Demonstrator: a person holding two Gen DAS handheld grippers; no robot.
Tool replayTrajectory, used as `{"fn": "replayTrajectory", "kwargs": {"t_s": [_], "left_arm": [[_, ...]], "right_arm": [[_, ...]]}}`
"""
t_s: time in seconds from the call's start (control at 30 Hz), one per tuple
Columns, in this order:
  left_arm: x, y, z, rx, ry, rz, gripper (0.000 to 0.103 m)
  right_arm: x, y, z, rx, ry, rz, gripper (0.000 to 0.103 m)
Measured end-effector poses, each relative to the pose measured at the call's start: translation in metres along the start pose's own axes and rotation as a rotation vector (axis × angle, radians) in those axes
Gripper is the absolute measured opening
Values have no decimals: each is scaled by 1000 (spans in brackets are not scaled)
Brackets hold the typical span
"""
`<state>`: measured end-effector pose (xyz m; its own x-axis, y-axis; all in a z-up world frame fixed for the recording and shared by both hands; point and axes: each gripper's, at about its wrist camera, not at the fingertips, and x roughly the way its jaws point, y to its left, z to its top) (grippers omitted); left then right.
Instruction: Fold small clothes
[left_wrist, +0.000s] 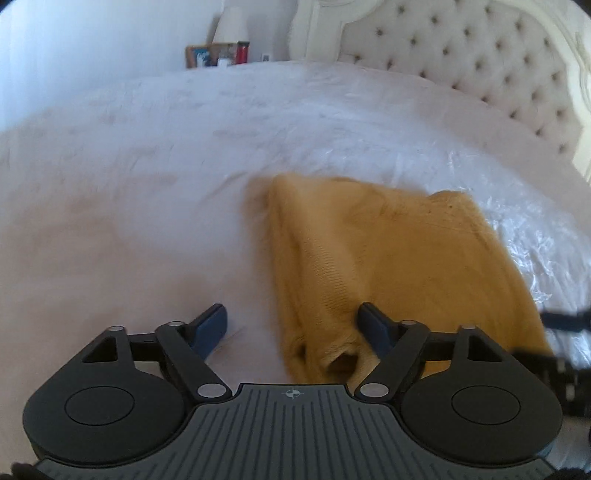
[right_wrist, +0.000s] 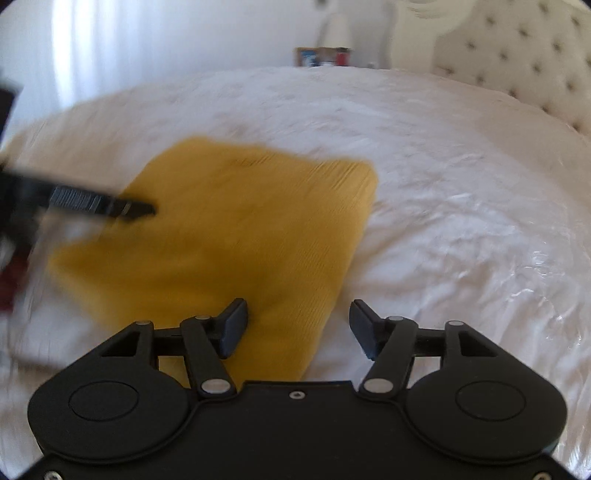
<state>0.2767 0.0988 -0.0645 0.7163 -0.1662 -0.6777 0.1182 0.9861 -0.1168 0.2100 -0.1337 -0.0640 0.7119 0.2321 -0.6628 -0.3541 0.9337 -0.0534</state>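
Between the left gripper's (left_wrist: 291, 326) fingers (left_wrist: 212, 326), which are standing wide apart and clamping nothing, the near folded edge of the mustard knit garment (left_wrist: 388, 258) is lying on the bed (left_wrist: 129, 184). The right gripper's (right_wrist: 299, 326) fingers (right_wrist: 234, 325) are also standing apart and empty, with the garment's near corner just beside the left one. Judgement: a fold is sitting laid down and both hands are letting go. Next move probably calls for picking fresh edges for another fold, or smoothing the stack.
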Motion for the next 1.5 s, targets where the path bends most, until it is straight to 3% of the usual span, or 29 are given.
{"fn": "replayTrajectory", "kwargs": {"t_s": [0.2, 0.37, 0.5, 0.63, 0.73, 0.9, 1.1, 1.27, 1.5], "left_arm": [[-9, 19, -5, -2, 32, 44, 95], [-30, 12, 6, 12, 36, 55, 95], [-68, -7, -5, 47, -15, -56, 95], [-79, -29, -26, 82, 13, -153, 95], [-70, -33, -38, 34, 45, -164, 95], [-50, -15, -36, -142, 59, -168, 95], [-22, -16, -18, -175, 99, -246, 95], [-9, -17, -17, -178, 109, -294, 98], [-2, -23, -16, -165, 100, -358, 102]], "right_arm": [[-23, 8, -21, -19, -8, 32, 66], [-39, -1, -24, 21, -19, 49, 70], [-56, -7, -32, 91, -43, 60, 72], [-70, -12, -43, 174, -39, 87, 72], [-80, -13, -49, 206, -45, 103, 72], [-89, -23, -48, 249, -75, 156, 77], [-60, -53, -25, 359, -87, 281, 86], [-4, -87, 1, 514, -66, 358, 87], [71, -104, 22, 611, -12, 474, 88]]}}
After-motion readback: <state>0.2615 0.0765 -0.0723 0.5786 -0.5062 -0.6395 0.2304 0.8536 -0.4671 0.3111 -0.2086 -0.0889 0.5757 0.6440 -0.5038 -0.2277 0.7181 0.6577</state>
